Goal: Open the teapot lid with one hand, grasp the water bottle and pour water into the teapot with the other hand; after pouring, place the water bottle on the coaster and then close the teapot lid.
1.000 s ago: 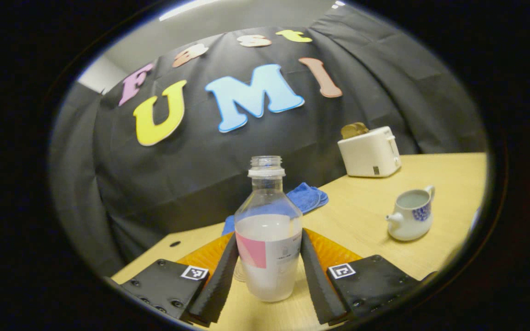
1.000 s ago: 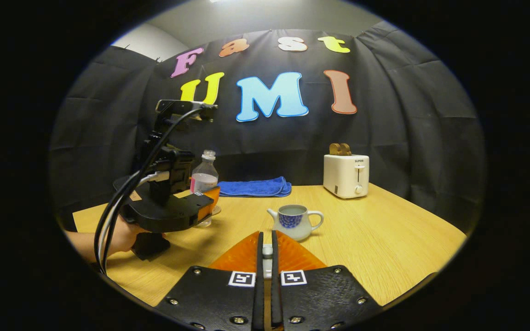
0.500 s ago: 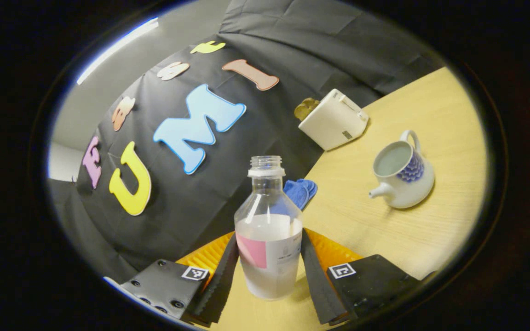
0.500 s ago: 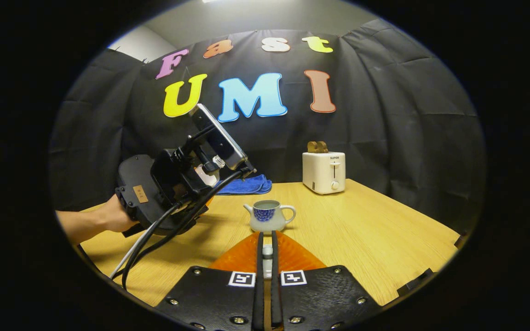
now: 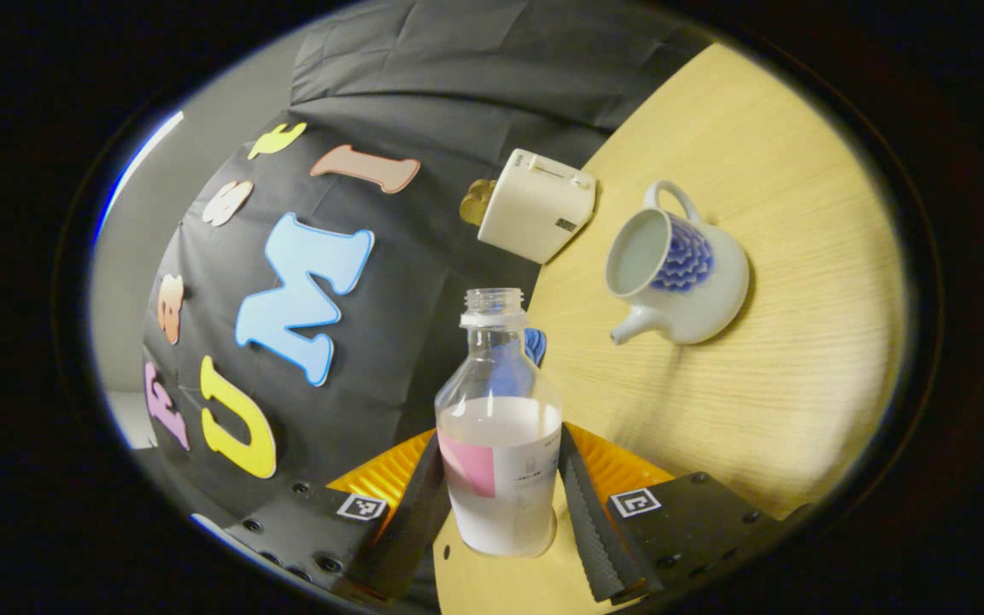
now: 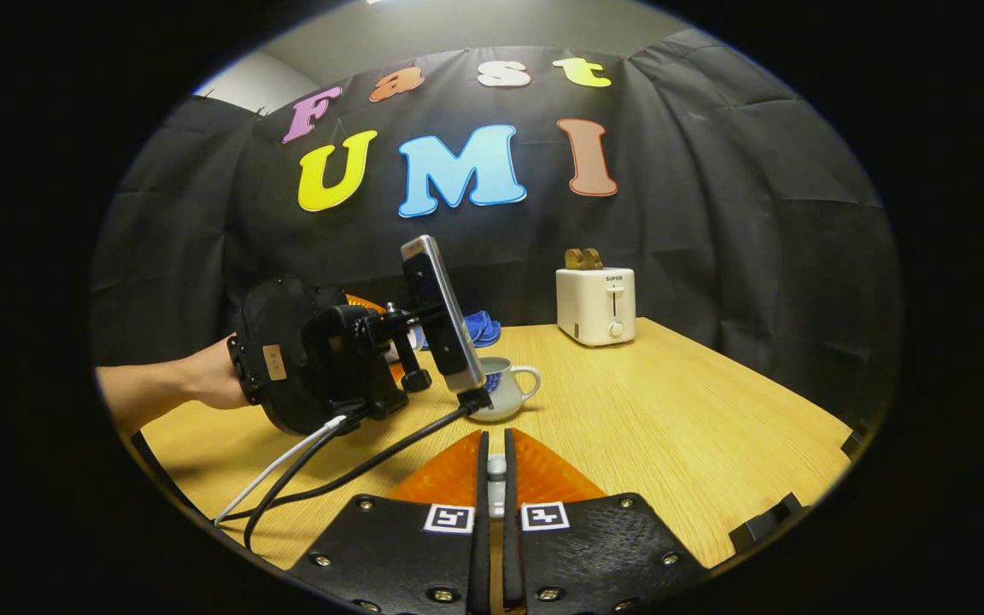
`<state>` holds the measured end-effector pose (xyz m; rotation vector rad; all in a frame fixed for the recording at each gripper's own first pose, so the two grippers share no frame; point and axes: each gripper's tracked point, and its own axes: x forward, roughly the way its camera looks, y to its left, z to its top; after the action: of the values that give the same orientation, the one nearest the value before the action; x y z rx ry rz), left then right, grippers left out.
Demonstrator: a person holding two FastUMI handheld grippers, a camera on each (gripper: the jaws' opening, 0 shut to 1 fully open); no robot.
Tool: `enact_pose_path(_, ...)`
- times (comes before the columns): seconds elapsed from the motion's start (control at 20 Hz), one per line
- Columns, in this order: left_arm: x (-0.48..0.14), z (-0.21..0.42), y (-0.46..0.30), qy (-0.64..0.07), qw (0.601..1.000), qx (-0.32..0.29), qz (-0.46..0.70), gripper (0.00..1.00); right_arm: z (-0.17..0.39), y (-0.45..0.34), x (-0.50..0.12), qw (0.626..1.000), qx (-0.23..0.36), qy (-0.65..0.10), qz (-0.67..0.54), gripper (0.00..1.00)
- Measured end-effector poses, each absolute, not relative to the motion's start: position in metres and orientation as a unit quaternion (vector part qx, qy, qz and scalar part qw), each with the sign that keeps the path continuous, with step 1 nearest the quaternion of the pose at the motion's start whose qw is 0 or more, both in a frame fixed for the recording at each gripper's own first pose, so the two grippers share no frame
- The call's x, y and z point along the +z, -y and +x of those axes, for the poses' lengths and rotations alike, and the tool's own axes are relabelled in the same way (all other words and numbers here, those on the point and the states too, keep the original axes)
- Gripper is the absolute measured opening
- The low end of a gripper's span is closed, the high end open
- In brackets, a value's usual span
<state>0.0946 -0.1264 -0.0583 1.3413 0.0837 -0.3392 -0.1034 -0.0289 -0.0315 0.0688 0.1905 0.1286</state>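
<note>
while ribbed fingers (image 5: 592, 530) clamp clear bottle (image 5: 499, 444), glazed teapot (image 5: 676, 265) gapes.

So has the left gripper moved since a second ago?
Yes. In the right gripper view the left gripper, which stood well left of the teapot, has tipped over and swung right, now overlapping it; the toaster stays put behind.

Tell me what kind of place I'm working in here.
Probably a staged recording booth rather than a real kitchen: a black cloth wall backs a bare wooden table set with a toaster and an open teapot.
</note>
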Motion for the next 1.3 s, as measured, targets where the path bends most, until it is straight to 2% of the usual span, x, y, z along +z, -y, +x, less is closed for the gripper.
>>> enact_pose_path(0.45, -0.059, 0.091, 0.151, -0.014, 0.711, -0.166, 0.684, 0.85, -0.111, 0.038, -0.036, 0.992, 0.055, -0.11, 0.029, 0.06)
enact_pose_path(0.75, -0.057, 0.09, 0.157, 0.006, 0.639, -0.158, 0.752, 0.85, -0.111, 0.039, -0.037, 0.992, 0.054, -0.113, 0.032, 0.06)
enact_pose_path(1.3, -0.067, 0.087, 0.16, 0.0, 0.566, -0.156, 0.809, 0.85, -0.111, 0.04, -0.038, 0.991, 0.055, -0.114, 0.035, 0.06)
